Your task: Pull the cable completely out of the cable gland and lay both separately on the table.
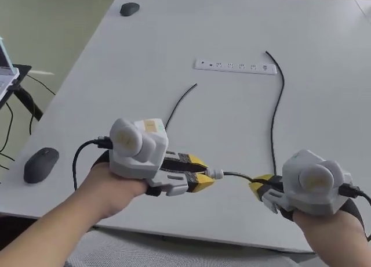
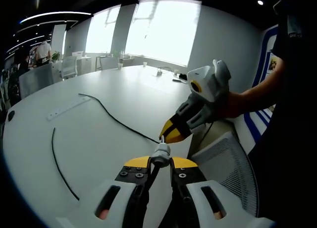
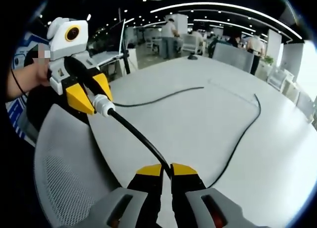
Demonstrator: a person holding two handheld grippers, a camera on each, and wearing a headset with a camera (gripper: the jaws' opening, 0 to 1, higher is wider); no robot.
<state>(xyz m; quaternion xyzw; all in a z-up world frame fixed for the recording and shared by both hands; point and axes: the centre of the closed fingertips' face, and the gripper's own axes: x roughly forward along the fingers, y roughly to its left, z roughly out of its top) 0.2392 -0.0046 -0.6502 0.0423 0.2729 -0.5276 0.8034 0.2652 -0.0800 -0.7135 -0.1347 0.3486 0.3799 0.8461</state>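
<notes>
A small grey-white cable gland [image 1: 215, 174] sits between the yellow tips of my left gripper [image 1: 204, 179], which is shut on it above the table's near edge. A black cable [image 1: 277, 110] leaves the gland to the right. My right gripper [image 1: 258, 186] is shut on that cable a short way from the gland. Past the right gripper the cable trails across the table toward the far side. In the left gripper view the gland [image 2: 160, 153] stands between my jaws, with the right gripper [image 2: 171, 132] just beyond. In the right gripper view the cable [image 3: 133, 130] runs taut from my shut gripper [image 3: 166, 167] to the gland [image 3: 101, 104].
A second, shorter black cable [image 1: 179, 104] lies loose mid-table. A white power strip [image 1: 235, 65] lies farther back. One dark mouse [image 1: 40, 164] rests at the near left, another [image 1: 129, 8] at the far edge. A mesh chair [image 3: 69, 173] is below the grippers.
</notes>
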